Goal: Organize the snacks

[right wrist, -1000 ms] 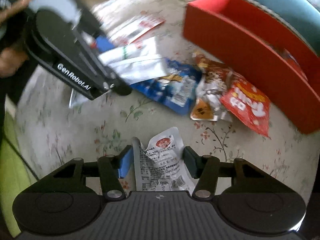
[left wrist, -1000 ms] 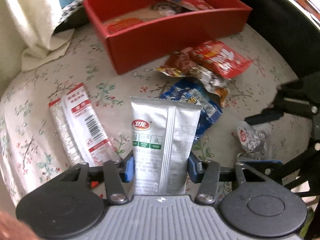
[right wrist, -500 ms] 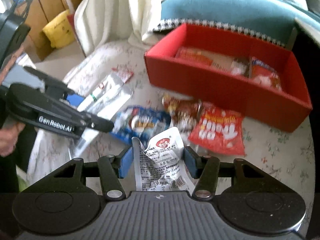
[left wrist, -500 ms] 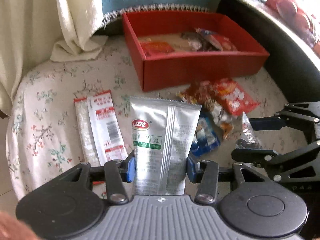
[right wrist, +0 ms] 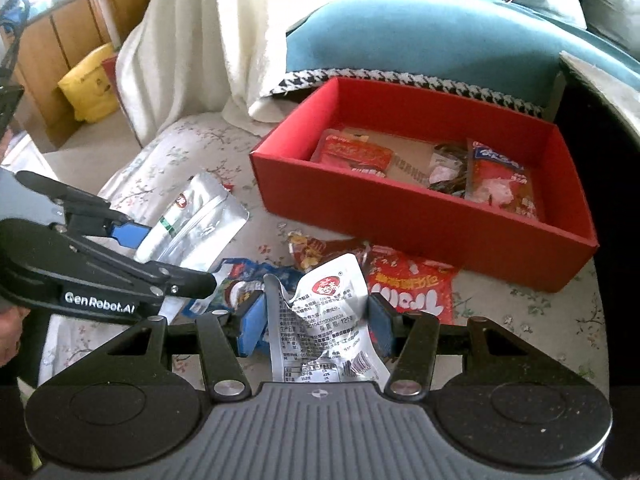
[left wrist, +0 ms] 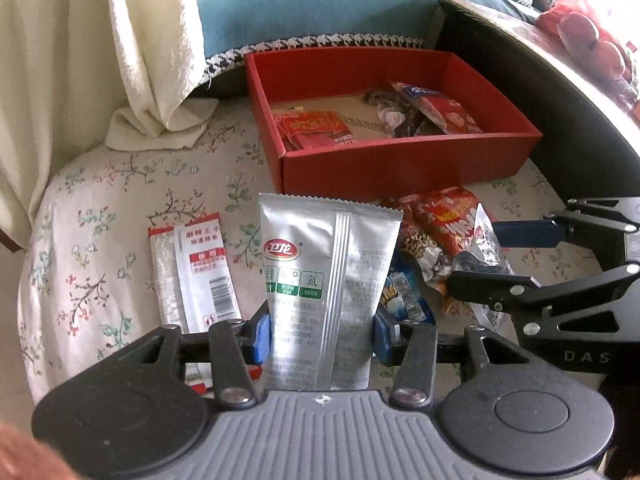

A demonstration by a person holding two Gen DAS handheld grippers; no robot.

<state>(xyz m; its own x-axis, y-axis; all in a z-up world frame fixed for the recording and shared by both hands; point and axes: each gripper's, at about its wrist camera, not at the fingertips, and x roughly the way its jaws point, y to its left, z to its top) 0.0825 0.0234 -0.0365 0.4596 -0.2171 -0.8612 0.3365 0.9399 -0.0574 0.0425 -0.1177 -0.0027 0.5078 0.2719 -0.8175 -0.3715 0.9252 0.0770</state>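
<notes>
Both grippers point steeply down over a flower-patterned cloth (left wrist: 120, 208), side by side, each carrying a packet clear of it. The left gripper (left wrist: 322, 326) has its blue pads pressed against the two long edges of a tall silver packet (left wrist: 328, 280) with a red oval logo, which stands upright between the fingers with its serrated top edge uppermost; the jaws are part closed, as far as the packet's width lets them. The right gripper (right wrist: 316, 322) grips a crumpled clear-and-white packet (right wrist: 324, 320) with a round red mark, its jaws likewise narrowed onto the wrapper; in the left view this gripper reaches in from the right edge, fingers aimed leftward. A bit of a hand shows at the lower left corner of that view. Ahead of both lies one red box (left wrist: 400, 164), open-topped, against a teal cushion (left wrist: 304, 8). Inside it there are about three or four packets, though the dark tangle in the middle is hard to separate. On the cloth just in front of the box lie one red bag (right wrist: 412, 286), one brown-and-silver wrapper (left wrist: 420, 244) and one blue packet (left wrist: 400, 300), bunched together and overlapping. To the left, well apart, two slim red-and-white sachets (left wrist: 196, 272) lie side by side, touching.
</notes>
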